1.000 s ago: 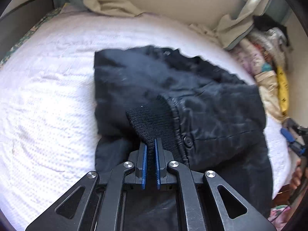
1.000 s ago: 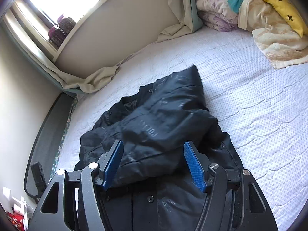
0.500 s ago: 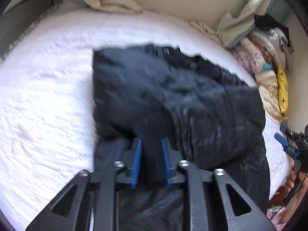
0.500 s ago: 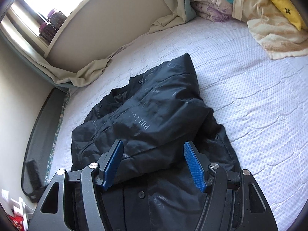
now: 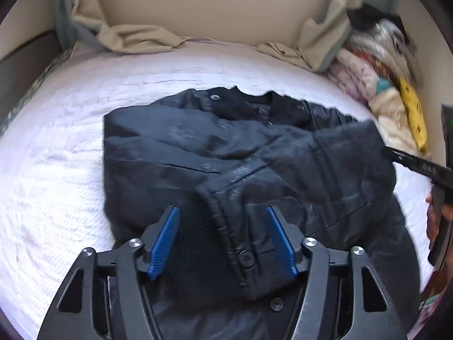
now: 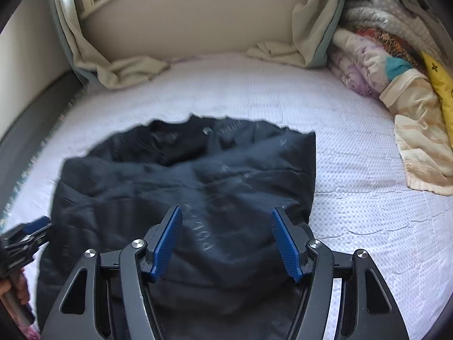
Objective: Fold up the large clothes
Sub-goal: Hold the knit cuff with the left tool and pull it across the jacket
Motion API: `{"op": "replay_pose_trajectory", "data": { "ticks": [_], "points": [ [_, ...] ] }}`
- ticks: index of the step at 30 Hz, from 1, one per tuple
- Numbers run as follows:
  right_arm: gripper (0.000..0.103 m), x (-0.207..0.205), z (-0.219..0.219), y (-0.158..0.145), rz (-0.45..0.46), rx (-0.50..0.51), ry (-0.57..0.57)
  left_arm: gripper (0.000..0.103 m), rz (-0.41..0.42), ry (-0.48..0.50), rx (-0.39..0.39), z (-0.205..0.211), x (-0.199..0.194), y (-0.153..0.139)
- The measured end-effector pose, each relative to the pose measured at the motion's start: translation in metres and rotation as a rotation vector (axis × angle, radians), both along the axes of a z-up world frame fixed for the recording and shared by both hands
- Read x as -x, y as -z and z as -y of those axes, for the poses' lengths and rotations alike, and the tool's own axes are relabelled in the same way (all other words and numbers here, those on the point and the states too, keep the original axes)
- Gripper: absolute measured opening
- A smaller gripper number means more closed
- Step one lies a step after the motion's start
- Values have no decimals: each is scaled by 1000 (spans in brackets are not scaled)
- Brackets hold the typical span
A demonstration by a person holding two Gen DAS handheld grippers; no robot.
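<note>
Black jacket (image 5: pixel 226 153) on white dotted bedspread (image 6: pixel 368 226); yellow pillow (image 6: pixel 441 85).

Left tool (image 5: pixel 222 240) and right tool (image 6: pixel 226 243), both spread wide.

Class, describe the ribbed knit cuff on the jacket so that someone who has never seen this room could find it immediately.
Start at the white bedspread, where a black jacket lies spread. Follow its near edge to the sleeve folded across the front; the ribbed knit cuff ends that sleeve, between the blue fingers of the left gripper. Unlike the shiny fabric around it, it is matte and ribbed.
</note>
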State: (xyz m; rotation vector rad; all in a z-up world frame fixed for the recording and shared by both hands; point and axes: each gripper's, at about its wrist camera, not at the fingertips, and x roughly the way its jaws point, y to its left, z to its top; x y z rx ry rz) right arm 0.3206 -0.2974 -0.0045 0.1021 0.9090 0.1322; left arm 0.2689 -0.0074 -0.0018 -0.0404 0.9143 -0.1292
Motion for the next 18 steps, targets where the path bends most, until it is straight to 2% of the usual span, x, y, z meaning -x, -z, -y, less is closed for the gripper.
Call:
{"op": "replay_pose_trajectory", "data": {
  "ticks": [4, 6, 10, 18],
  "points": [
    [64, -15, 9, 35, -82, 30, 27, 68, -28, 1, -79, 6, -9, 20],
    [64, -21, 14, 45, -109, 42, 38, 70, -54, 14, -88, 7, -14, 31],
    [63, -26, 29, 68, -188, 12, 40, 80, -92, 29, -80, 8, -20, 54],
    [63, -24, 24, 89, -175, 83, 27, 83, -109, 31, -64, 3, -20, 71]
  ]
}}
